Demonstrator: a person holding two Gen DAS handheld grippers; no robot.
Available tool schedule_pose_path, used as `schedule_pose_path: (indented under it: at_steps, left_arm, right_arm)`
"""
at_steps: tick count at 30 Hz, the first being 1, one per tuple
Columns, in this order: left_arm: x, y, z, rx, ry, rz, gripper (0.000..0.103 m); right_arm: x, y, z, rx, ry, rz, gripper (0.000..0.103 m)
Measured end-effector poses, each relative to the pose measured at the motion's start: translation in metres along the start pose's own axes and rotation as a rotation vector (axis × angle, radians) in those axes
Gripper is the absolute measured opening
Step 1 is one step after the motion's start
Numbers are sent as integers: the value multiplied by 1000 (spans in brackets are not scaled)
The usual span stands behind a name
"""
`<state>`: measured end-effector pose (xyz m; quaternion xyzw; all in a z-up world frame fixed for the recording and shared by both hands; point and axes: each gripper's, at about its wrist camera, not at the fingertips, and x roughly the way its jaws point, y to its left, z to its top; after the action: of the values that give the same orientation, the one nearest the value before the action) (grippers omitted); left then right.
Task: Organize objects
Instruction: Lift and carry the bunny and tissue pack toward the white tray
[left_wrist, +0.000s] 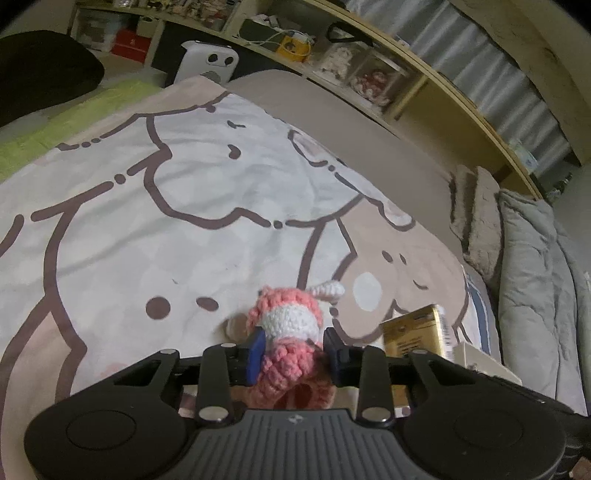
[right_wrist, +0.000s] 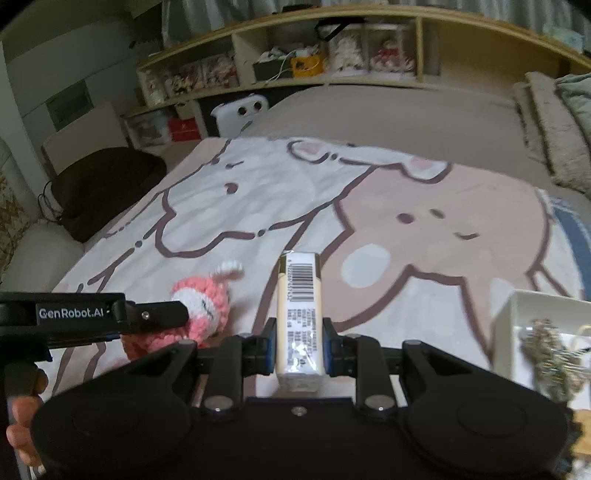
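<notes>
My left gripper (left_wrist: 295, 350) is shut on a pink and white crochet toy (left_wrist: 286, 325) and holds it just above the cartoon blanket (left_wrist: 147, 221). The toy also shows in the right wrist view (right_wrist: 195, 314), with the left gripper's black arm (right_wrist: 110, 317) beside it. My right gripper (right_wrist: 299, 349) is shut on a cream box with a barcode (right_wrist: 299, 306), held lengthwise between the blue pads. The same box shows gold in the left wrist view (left_wrist: 417, 332), to the right of the toy.
A white tray (right_wrist: 517, 314) with a tangle of metal trinkets (right_wrist: 550, 362) sits at the right on the bed. Pillows (left_wrist: 535, 277) lie along the right side. A wooden shelf (right_wrist: 332, 77) with boxes runs behind the bed. A dark chair (right_wrist: 99, 184) stands at the left.
</notes>
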<state>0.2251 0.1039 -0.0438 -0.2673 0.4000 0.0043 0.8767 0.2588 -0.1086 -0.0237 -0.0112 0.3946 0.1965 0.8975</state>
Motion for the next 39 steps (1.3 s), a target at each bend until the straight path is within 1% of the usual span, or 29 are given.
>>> schedule_pose_path:
  at_steps: [3,8,10,13,14,16,20,23,25,26,27,29,31,33,35,39]
  left_arm:
    - [1,-1,-8,19,38,11,35]
    - [18,-5,-28,54,144,24,36]
    - [23,-9,-35,73,163,24,40]
    - [29,-15,-41,107,170,33,44]
    - [32,-15,-43,109,176,33,44]
    - [38,-12,-46,90,198,33,49]
    - [47,-8,-49,51,224,13,49]
    - [49,-7,-48,33,228,-5,48]
    - [51,-7,-49,21,232,-14,47]
    - [51,-7,-50,17,236,-17,46]
    - [51,-8,-50,15,237,-19,46]
    - [53,-9,-50,18,238,-19,46]
    - [54,-9,-51,12,241,-21,46]
    - [56,-7,-51,-6,247,-27,46]
    - [57,-4,-51,-27,253,-31,46]
    - [59,-2,-50,-60,259,-37,47]
  right_arm:
    - [-11,-4,-6,8,-2,-18,24]
    - [-19,-10,-23,30,24,-27,24]
    - [-17,-12,-28,34,43,-27,24]
    - [-12,-14,-34,27,73,-28,24]
    - [-10,-15,-36,28,84,-26,24]
    - [-4,-16,-40,34,107,-9,24]
    - [8,-23,-53,71,171,50,25]
    - [17,-27,-62,81,208,42,26]
    - [19,-32,-65,96,212,22,34]
    - [19,-34,-65,98,206,2,43]
    - [18,-34,-64,86,198,-23,50]
    - [14,-32,-62,34,166,-87,55]
    - [11,-32,-61,-2,151,-122,57]
    - [9,-33,-60,-16,152,-100,63]
    - [11,-34,-62,-21,168,-82,66]
    - [20,-33,-66,-34,196,-96,67]
